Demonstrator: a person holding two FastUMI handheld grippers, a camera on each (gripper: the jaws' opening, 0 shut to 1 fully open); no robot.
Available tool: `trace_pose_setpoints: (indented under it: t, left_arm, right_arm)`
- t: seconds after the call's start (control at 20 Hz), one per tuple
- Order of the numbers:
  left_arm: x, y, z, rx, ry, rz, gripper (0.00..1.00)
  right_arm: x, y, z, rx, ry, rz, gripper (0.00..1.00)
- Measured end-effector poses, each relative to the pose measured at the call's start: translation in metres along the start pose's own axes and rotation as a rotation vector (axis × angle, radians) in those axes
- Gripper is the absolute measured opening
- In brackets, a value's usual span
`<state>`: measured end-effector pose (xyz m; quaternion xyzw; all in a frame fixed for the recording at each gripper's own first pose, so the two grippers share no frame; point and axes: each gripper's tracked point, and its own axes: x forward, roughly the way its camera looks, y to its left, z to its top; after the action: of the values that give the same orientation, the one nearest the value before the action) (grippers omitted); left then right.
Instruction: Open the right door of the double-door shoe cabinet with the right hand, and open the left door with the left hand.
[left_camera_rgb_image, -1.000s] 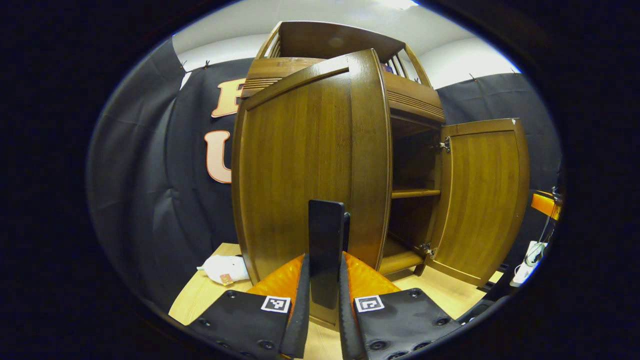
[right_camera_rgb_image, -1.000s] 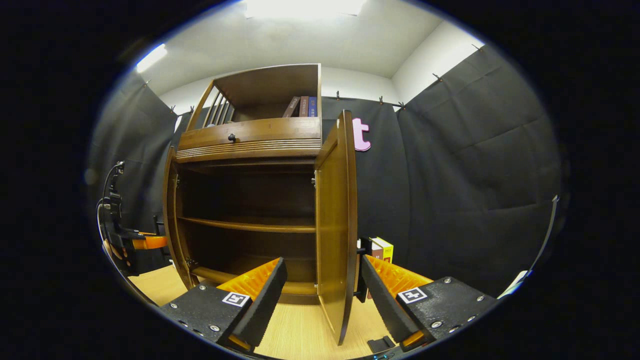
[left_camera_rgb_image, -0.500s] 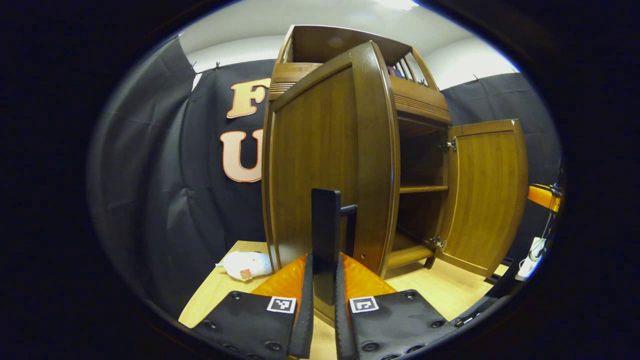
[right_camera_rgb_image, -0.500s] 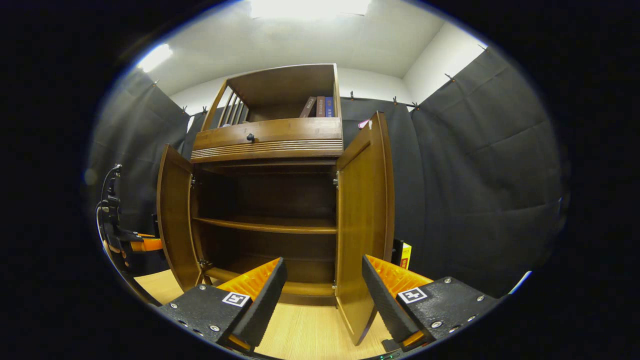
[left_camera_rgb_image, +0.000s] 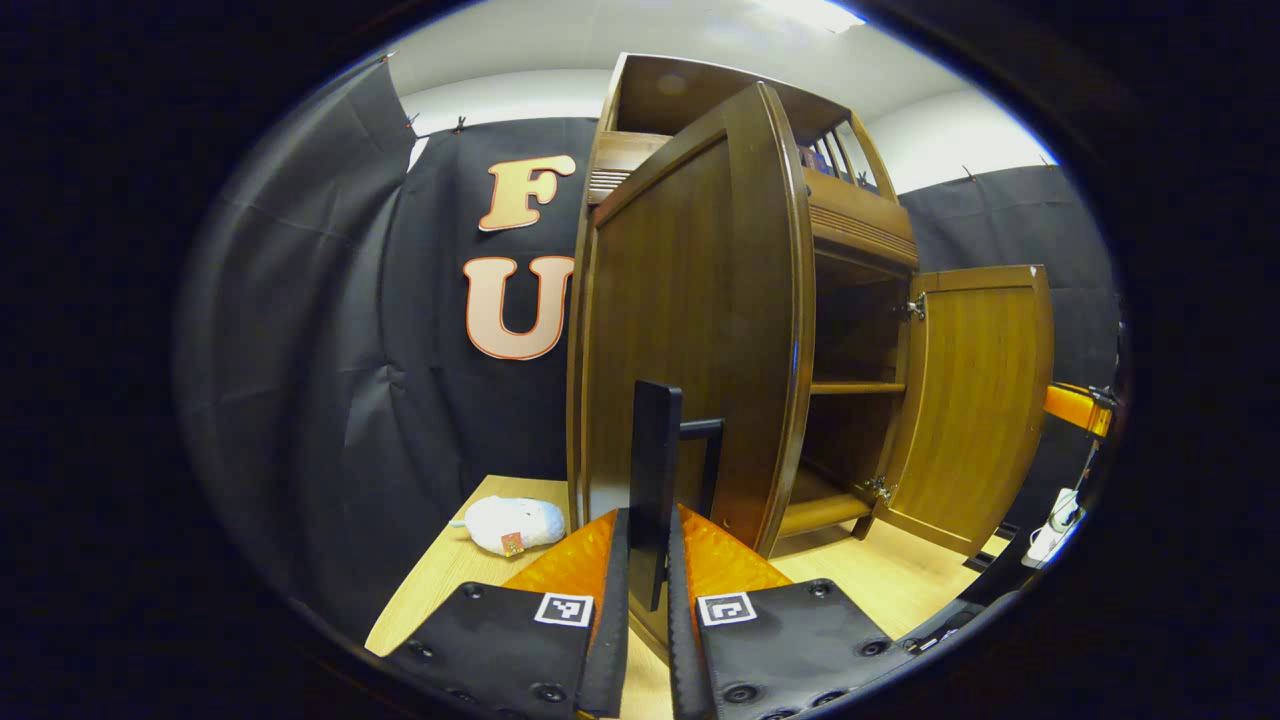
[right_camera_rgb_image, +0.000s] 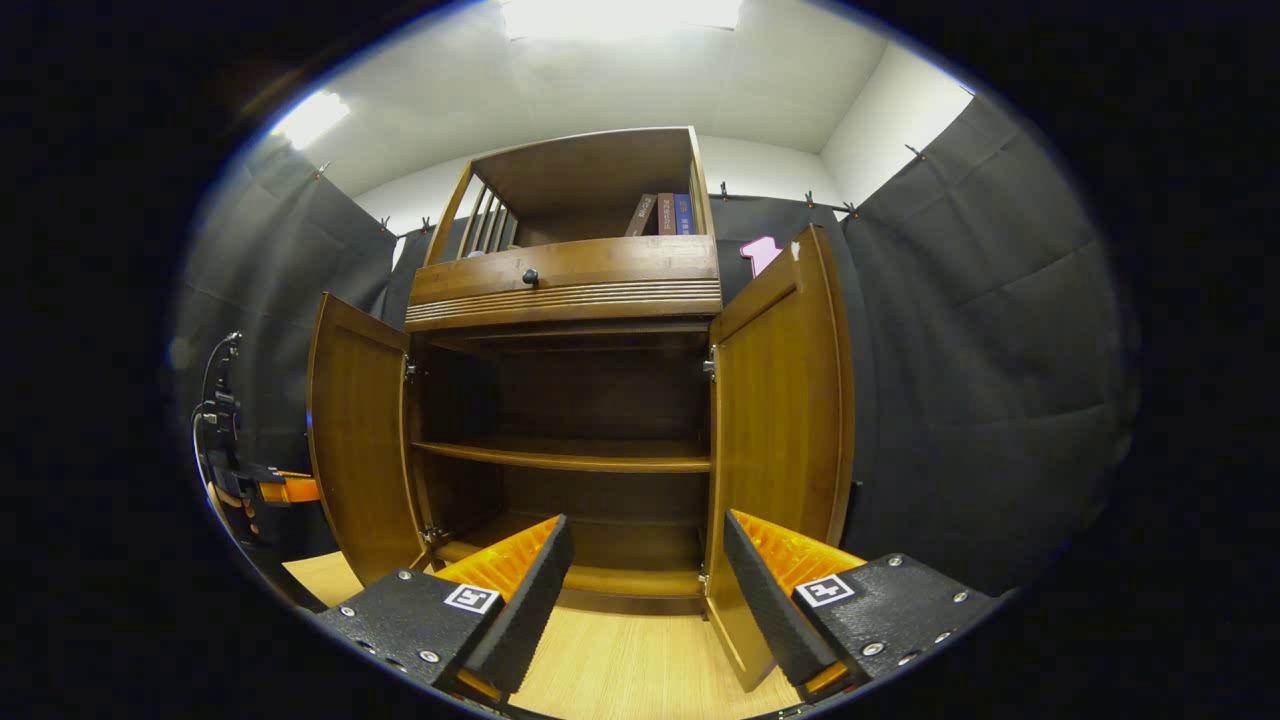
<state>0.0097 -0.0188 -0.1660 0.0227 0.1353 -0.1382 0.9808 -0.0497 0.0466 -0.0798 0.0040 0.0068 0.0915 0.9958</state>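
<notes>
The wooden shoe cabinet (right_camera_rgb_image: 565, 285) stands with both doors swung out and its shelves bare. In the left gripper view, my left gripper (left_camera_rgb_image: 648, 516) is shut on the black bar handle (left_camera_rgb_image: 656, 440) of the left door (left_camera_rgb_image: 690, 330), which stands nearly edge-on. Farther right hangs the open right door (left_camera_rgb_image: 980, 400). In the right gripper view, my right gripper (right_camera_rgb_image: 645, 590) is open and holds nothing, facing the cabinet's inside. The right door (right_camera_rgb_image: 785, 430) stands just behind its right finger, the left door (right_camera_rgb_image: 355, 440) at the left. Beyond it shows the left gripper (right_camera_rgb_image: 270, 490).
A white plush toy (left_camera_rgb_image: 515, 523) lies on the light wooden floor (left_camera_rgb_image: 440, 580) left of the cabinet. Books (right_camera_rgb_image: 662, 213) stand in the top shelf above a drawer with a dark knob (right_camera_rgb_image: 530, 277). Black cloth walls close in on both sides.
The left door has swung further out with my left gripper on its handle. The right door has swung wider and no longer stands between my right gripper's fingers.
</notes>
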Motion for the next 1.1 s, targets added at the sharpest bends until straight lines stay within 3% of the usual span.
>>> trace_pose_setpoints:
  t: [0.05, 0.1, 0.15, 0.2, 0.3, 0.35, 0.55, 0.65, 0.7, 1.05, 1.1]
  left_arm:
    - [-0.004, 0.002, 0.003, 0.009, -0.003, 0.005, 0.28]
    - [-0.007, 0.007, 0.006, 0.020, -0.011, 0.014, 0.24]
    - [-0.010, 0.014, 0.007, 0.030, -0.012, 0.025, 0.27]
    - [-0.011, 0.022, 0.006, 0.037, -0.011, 0.034, 0.22]
    - [-0.012, 0.034, 0.008, 0.032, -0.015, 0.046, 0.24]
    - [-0.014, 0.038, 0.008, 0.025, -0.017, 0.049, 0.24]
    - [-0.016, 0.057, 0.008, 0.017, -0.016, 0.066, 0.19]
    - [-0.018, 0.075, 0.012, 0.003, -0.033, 0.135, 0.12]
    - [-0.017, 0.080, 0.011, -0.003, -0.035, 0.118, 0.07]
    - [-0.015, 0.092, 0.012, -0.002, -0.022, 0.078, 0.07]
    - [-0.014, 0.093, 0.011, -0.002, -0.022, 0.074, 0.07]
  right_arm:
    - [0.002, 0.003, 0.001, 0.003, -0.002, 0.006, 0.98]
    - [0.003, 0.006, 0.001, 0.006, -0.001, 0.009, 0.97]
    - [0.005, 0.009, -0.001, 0.008, 0.002, 0.015, 0.92]
    - [0.006, 0.013, -0.003, 0.011, 0.004, 0.021, 0.92]
    - [0.010, 0.021, -0.006, 0.018, 0.010, 0.032, 0.98]
    - [0.011, 0.024, -0.006, 0.019, 0.013, 0.038, 0.92]
    - [0.016, 0.039, -0.007, 0.017, 0.016, 0.057, 0.92]
    - [0.019, 0.047, -0.009, 0.019, 0.023, 0.069, 0.92]
    - [0.021, 0.050, -0.011, 0.023, 0.029, 0.076, 0.92]
    - [0.035, 0.069, -0.025, 0.032, 0.061, 0.102, 0.92]
    - [0.038, 0.071, -0.026, 0.030, 0.064, 0.103, 0.98]
